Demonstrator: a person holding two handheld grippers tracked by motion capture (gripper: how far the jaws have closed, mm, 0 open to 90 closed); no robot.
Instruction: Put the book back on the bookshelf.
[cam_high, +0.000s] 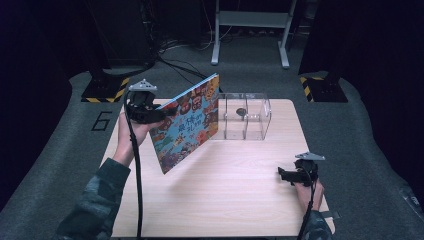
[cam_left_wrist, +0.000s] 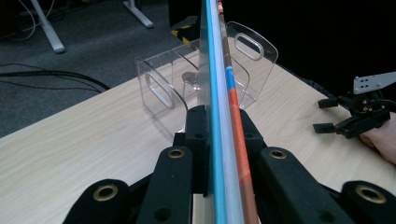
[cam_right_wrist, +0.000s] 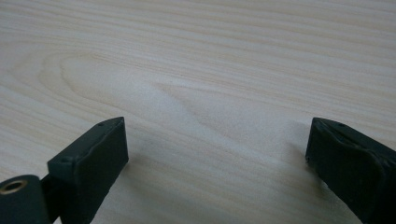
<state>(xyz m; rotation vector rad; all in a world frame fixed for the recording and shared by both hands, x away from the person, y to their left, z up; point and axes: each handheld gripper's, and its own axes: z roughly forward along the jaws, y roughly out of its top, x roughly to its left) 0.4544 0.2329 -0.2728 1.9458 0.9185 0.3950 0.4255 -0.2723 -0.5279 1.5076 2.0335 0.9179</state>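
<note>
The left gripper (cam_high: 159, 113) pinches the book (cam_high: 189, 121) by one edge, jaws pressed flat on both covers, and holds it tilted above the table's (cam_high: 225, 195) far left part, just beside the clear rack (cam_high: 246, 116), probably so the thin book can go upright into one of its slots. The right gripper (cam_high: 283, 174) rests low at the near right with jaws spread and nothing between them, likely kept out of the way. The book is thin, with a busy cartoon cover and a blue edge.
</note>
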